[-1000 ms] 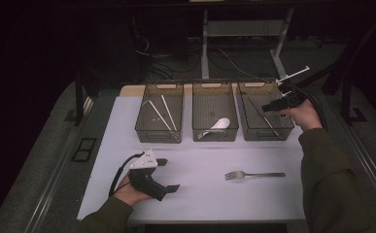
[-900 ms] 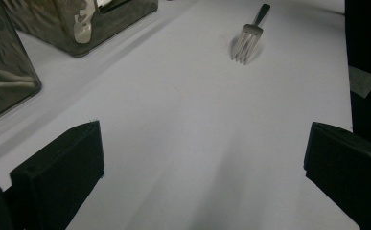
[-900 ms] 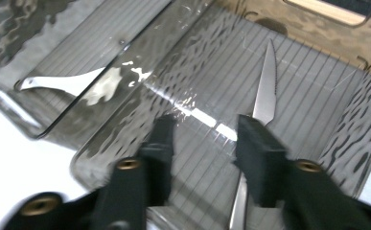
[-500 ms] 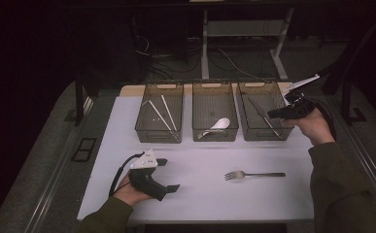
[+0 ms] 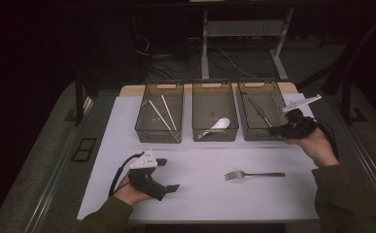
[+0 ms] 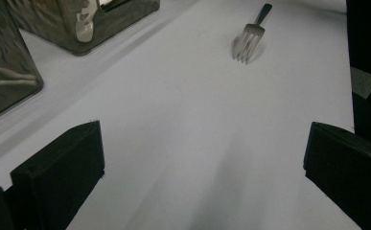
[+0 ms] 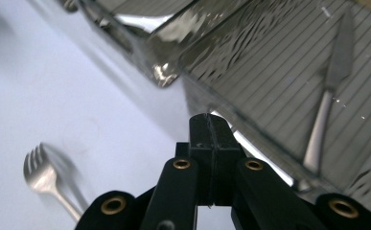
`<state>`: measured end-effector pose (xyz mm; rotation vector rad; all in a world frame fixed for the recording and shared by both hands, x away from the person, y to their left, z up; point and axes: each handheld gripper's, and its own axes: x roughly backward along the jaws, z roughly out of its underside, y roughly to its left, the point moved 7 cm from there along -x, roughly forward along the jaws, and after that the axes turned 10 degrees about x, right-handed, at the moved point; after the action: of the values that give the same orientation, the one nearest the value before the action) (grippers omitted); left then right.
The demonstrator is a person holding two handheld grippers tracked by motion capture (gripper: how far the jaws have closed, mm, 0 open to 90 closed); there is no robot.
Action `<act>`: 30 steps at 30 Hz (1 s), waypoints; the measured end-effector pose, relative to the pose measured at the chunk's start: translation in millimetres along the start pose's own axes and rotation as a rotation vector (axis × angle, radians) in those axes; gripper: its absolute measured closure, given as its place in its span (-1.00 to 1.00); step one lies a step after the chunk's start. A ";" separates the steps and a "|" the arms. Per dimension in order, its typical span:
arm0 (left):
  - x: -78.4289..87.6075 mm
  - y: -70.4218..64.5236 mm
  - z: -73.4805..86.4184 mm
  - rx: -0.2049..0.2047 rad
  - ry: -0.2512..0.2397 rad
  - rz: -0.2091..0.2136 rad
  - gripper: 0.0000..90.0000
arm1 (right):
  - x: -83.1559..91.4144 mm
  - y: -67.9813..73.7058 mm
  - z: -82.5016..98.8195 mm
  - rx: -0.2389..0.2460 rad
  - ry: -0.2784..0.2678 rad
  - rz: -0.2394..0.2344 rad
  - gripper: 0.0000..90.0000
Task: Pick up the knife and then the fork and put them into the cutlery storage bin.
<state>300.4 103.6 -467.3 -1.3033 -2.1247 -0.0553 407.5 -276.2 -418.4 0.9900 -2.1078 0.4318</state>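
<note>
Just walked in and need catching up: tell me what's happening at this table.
A person is sorting cutlery into three clear bins with a claw in each hand. The right claw is shut and empty beside the right-hand bin, where a knife lies. The left claw rests open near the table's front edge. A fork lies loose on the table; a white spoon sits in the middle bin, chopsticks in the left one.

My sleeves [image 5: 343, 196] are dark olive, loose at the cuffs. Each of my grippers has a black body with a pale grey three-cornered plate on top; a black cable loops from the left gripper [image 5: 167, 174]. On my right gripper [image 7: 211, 125], brass-ringed pivots [image 7: 181, 164] stud the black linkage bars behind the square jaw blocks.
</note>
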 end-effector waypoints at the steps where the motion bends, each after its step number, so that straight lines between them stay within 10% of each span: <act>1: 0.0 0.1 0.0 0.001 0.000 0.000 -1.00 | -0.7 2.6 2.6 0.009 0.003 -0.002 0.99; 30: 0.2 0.7 0.3 0.002 -0.001 0.000 -1.00 | -15.6 46.0 86.9 0.058 0.166 -0.069 0.99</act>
<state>300.7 104.2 -467.7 -1.3026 -2.1249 -0.0528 336.1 -288.2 -486.7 1.0214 -1.9165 0.5246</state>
